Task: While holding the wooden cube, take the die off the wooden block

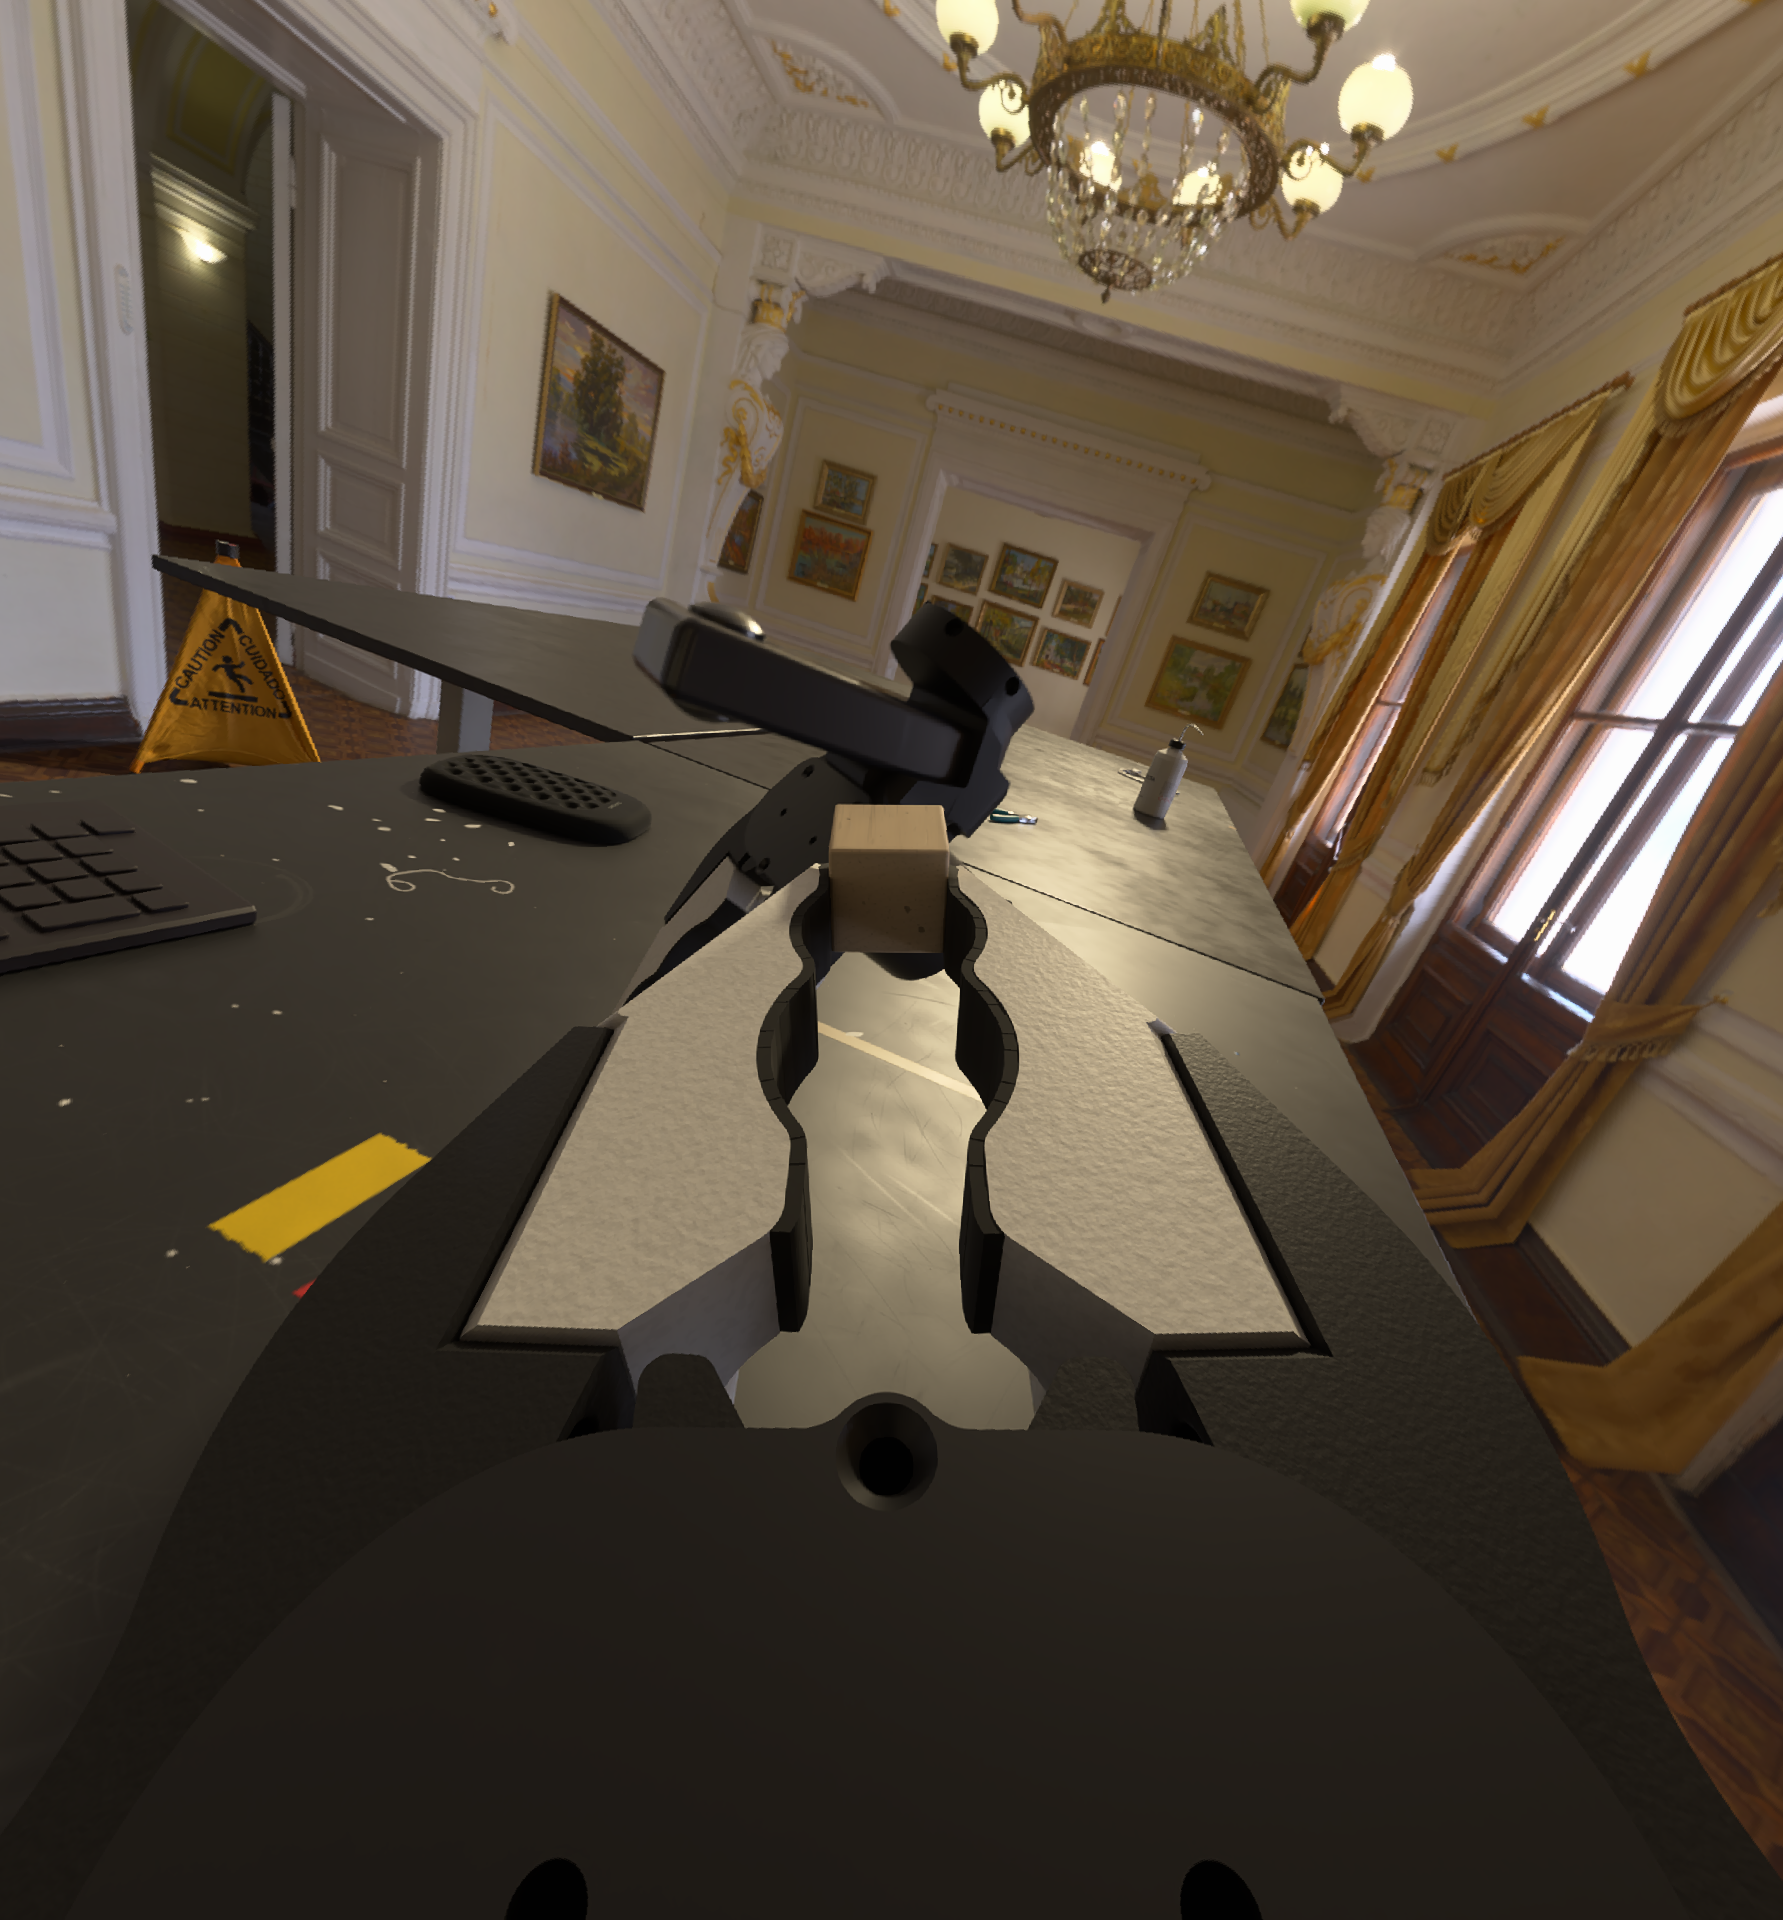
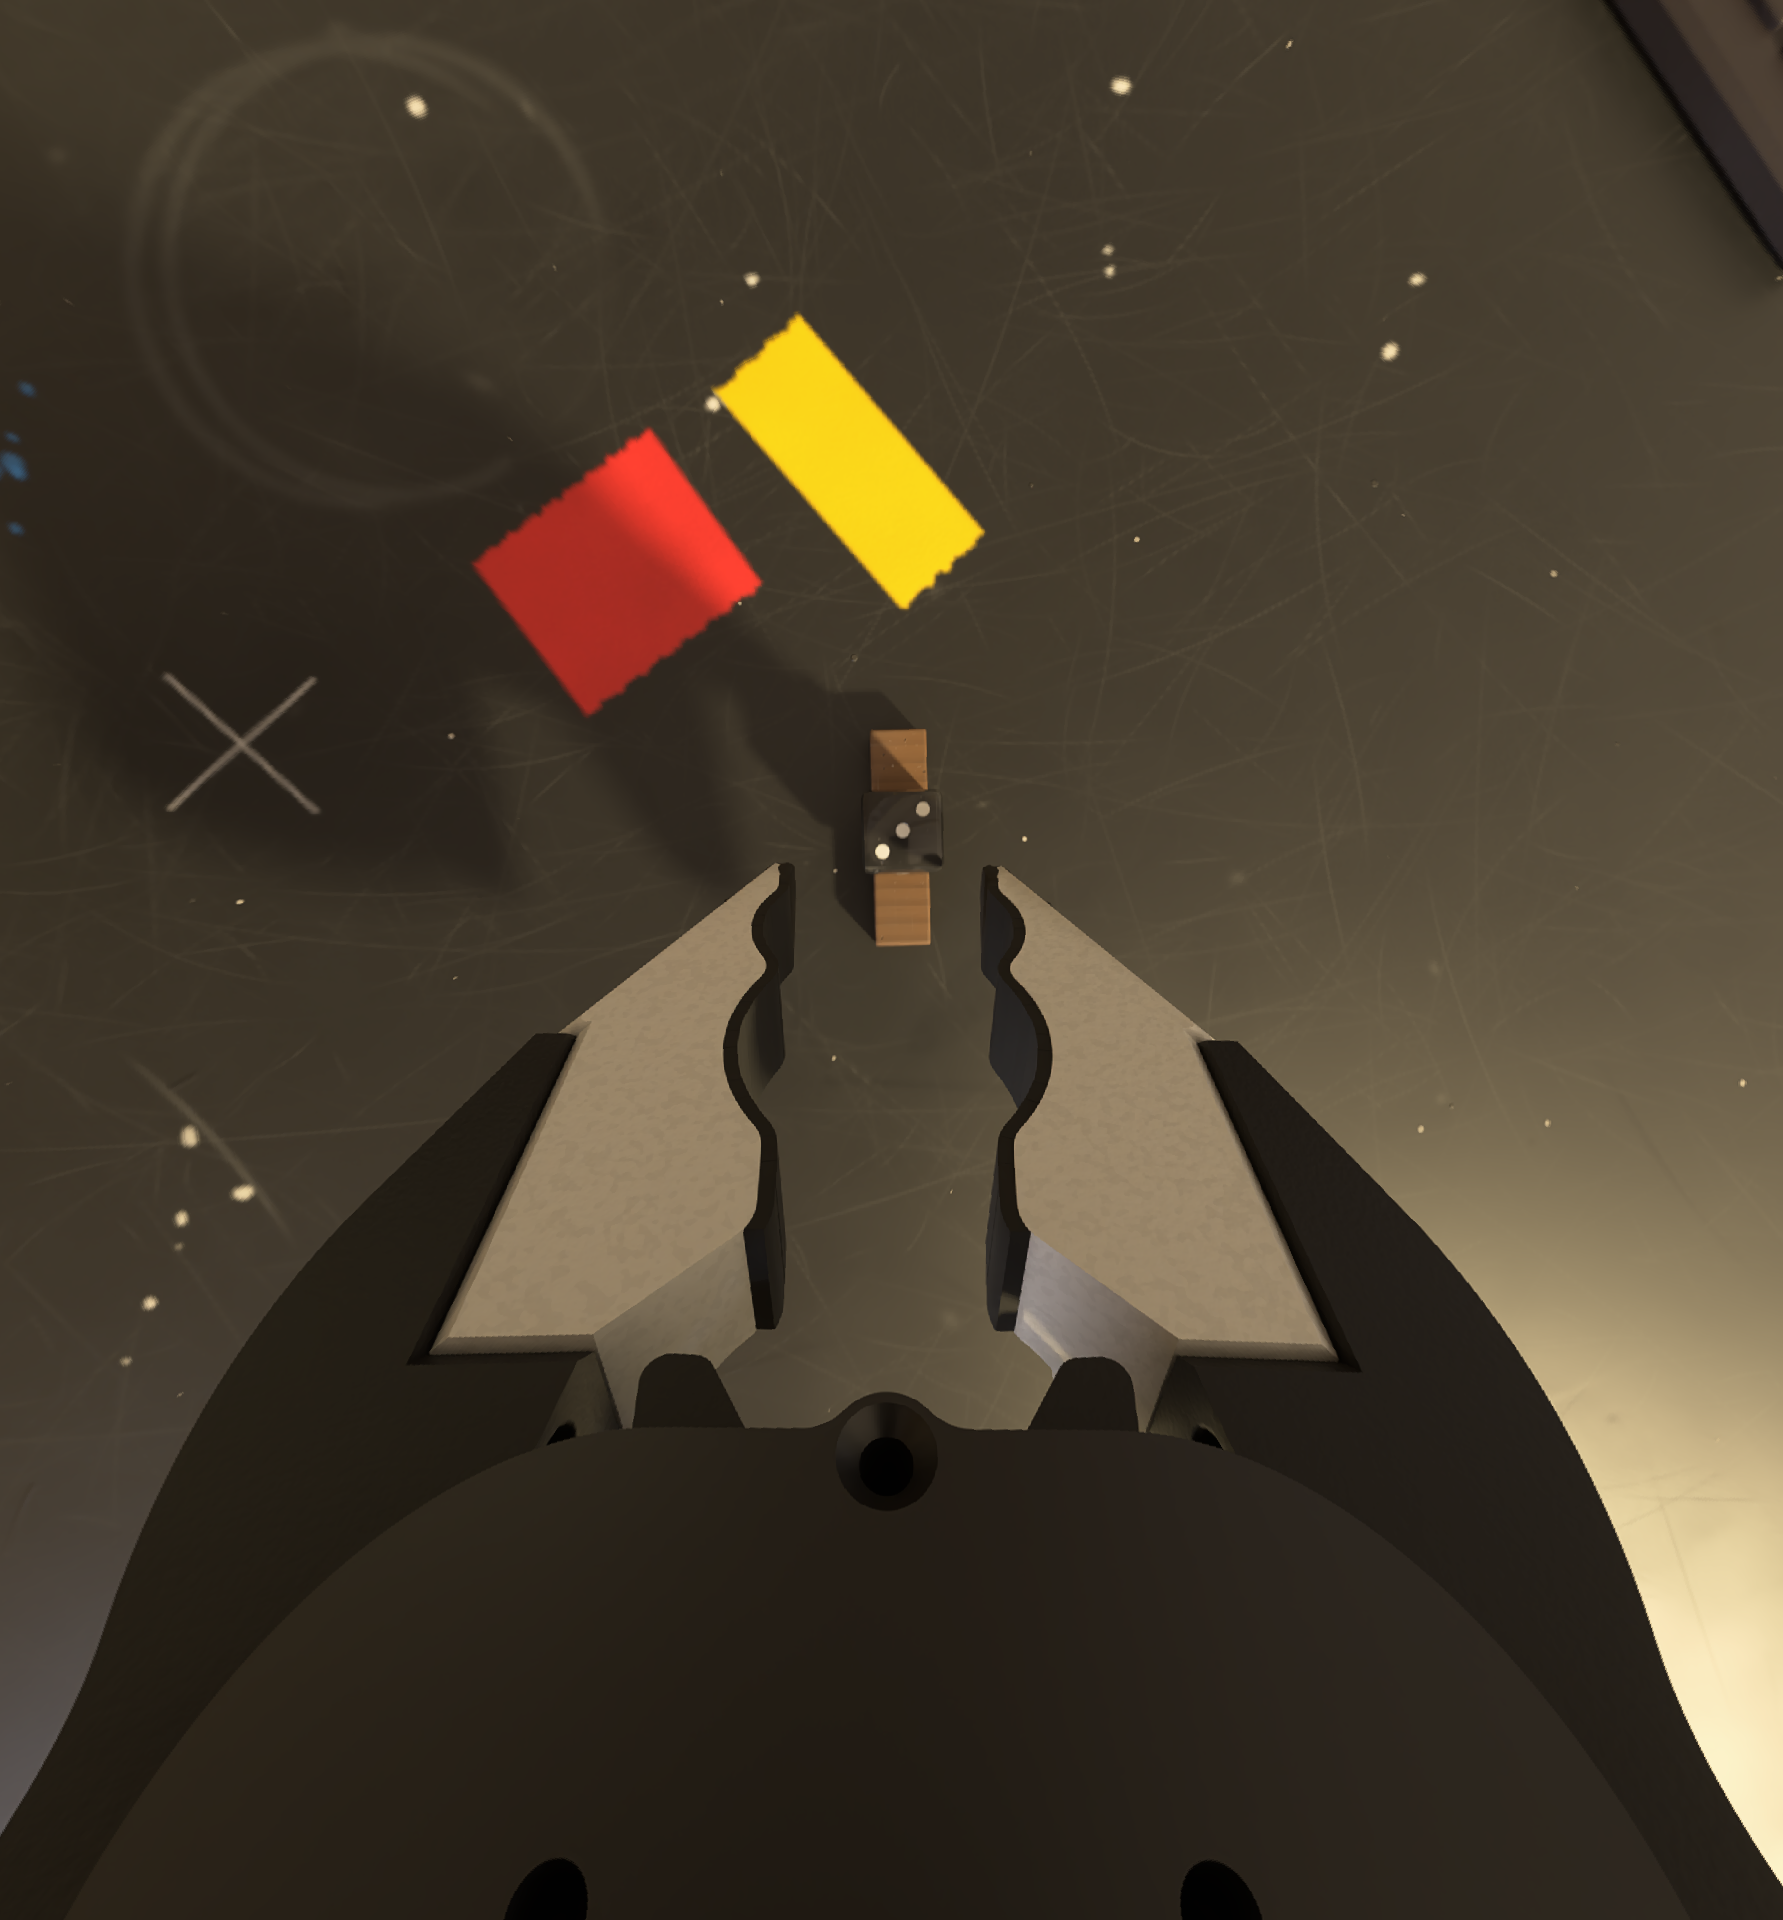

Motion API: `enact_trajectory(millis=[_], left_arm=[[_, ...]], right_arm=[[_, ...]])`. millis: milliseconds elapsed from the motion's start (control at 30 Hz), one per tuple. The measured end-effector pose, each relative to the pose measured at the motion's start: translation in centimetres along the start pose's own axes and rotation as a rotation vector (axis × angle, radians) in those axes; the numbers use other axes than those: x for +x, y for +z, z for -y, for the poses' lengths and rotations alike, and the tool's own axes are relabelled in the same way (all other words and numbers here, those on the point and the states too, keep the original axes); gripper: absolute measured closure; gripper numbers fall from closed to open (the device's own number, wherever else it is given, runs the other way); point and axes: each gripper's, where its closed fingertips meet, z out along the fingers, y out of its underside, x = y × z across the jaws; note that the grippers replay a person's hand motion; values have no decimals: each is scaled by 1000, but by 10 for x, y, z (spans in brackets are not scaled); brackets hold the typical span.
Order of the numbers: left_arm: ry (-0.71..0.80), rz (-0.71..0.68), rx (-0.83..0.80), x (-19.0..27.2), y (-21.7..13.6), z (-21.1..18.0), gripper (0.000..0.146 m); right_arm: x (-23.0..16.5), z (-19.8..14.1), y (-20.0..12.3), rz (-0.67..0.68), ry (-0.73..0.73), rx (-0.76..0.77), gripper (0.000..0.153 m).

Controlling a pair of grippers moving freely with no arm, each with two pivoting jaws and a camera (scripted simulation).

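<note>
Dark scratched worktop (image 2: pixel 1386 727) fills the right wrist view & runs under both grippers. Left gripper (image 1: pixel 887 894) is up off the worktop, pointing level across it, jaws closed in on the wooden cube (image 1: pixel 887 878), which sits pinched between the very tips, upright, pale face toward the cam. Right behind the cube in the left wrist view is the other gripper's black body (image 1: pixel 866 707), angled down. To the left gripper's left: a black keyboard (image 1: pixel 45 883) w/ a perforated black pad (image 1: pixel 534 795) beyond it; yellow tape strip (image 1: pixel 321 1195) lies on the worktop just left of the left finger. Right gripper (image 2: pixel 887 883) looks straight down at the worktop, jaws apart w/ a clear gap, holding nothing. Ahead of its tips & a bit left: red tape patch (image 2: pixel 617 571) & yellow strip (image 2: pixel 845 462) side by side, not touching; a chalk X (image 2: pixel 241 743) further left. Wooden block (image 2: pixel 901 836), narrow, lies just ahead of the tips, near end reaching in between them, touching neither finger. Black die (image 2: pixel 902 829) w/ white pips sits on the block's middle, wood showing at both ends.
</note>
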Motion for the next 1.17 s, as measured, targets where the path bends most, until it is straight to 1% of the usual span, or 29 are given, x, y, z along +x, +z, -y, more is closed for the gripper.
enact_trajectory(millis=[233,267,333,367,467,533,600,767,867,967,1100,1167], left_arm=[[-31,-1,16,-4,-3,4,126],[-32,-5,14,-4,-3,4,126],[-26,-6,14,-2,-3,4,126],[-22,-8,13,-2,-3,5,126],[-13,-9,12,-1,-3,6,126],[-14,-9,11,-1,-4,6,126],[-16,-8,9,-2,-4,5,126],[-16,-1,-8,-4,-2,1,126],[-23,-5,-18,-4,-1,-2,126],[-30,-25,-22,-2,0,-3,126],[-97,-112,12,8,-2,2,126],[-172,-186,51,15,-3,8,126]], right_arm=[[3,-4,14,-37,-53,-98,118],[3,-2,15,-34,-50,-90,119],[3,0,17,-30,-57,-76,133],[3,1,18,-21,-70,-62,136],[-2,4,18,26,-103,-5,136],[-4,7,17,53,-129,74,136],[-11,13,12,109,-150,192,136],[-28,26,-16,254,-133,485,136],[-40,33,-49,355,-118,675,136],[-54,35,-92,449,-108,866,136],[-80,24,-150,597,-131,1095,136],[-90,16,-172,618,-159,1215,136]])
